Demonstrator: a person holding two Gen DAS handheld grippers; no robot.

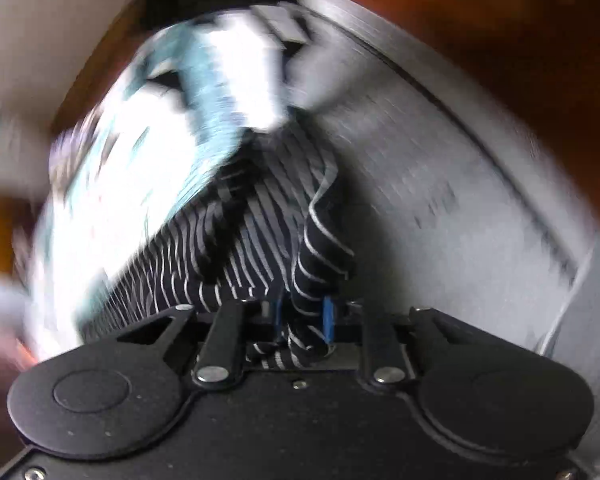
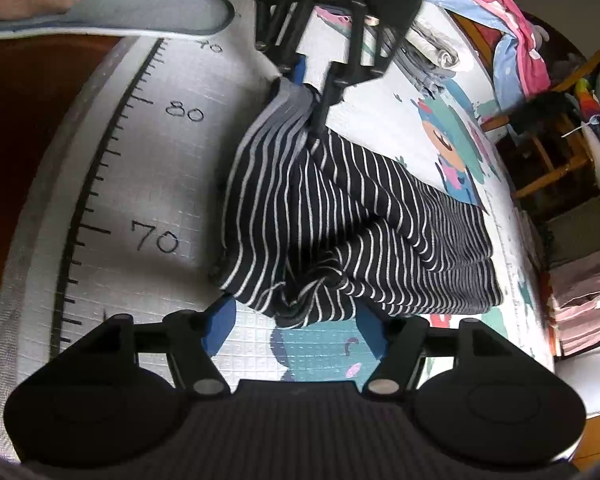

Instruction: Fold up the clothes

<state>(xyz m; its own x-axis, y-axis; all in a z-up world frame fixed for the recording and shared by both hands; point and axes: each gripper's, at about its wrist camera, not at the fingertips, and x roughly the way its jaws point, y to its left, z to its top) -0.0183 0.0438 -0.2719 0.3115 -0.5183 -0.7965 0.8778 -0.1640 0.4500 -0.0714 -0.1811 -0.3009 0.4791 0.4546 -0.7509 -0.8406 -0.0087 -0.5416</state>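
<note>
A dark navy garment with thin white stripes lies bunched on a white play mat. My left gripper reaches in from the far side and is shut on the garment's far corner, which rises a little off the mat. In the blurred left wrist view the striped garment runs into my left gripper, pinched between its blue pads. My right gripper stands open at the near edge. The garment's crumpled near hem lies between its blue fingers without being pressed.
The mat carries a black ruler scale along its left edge and cartoon prints. A person's foot in a grey slipper rests at the far left. Folded grey clothes, a colourful pile, a wooden chair and stacked boxes line the right.
</note>
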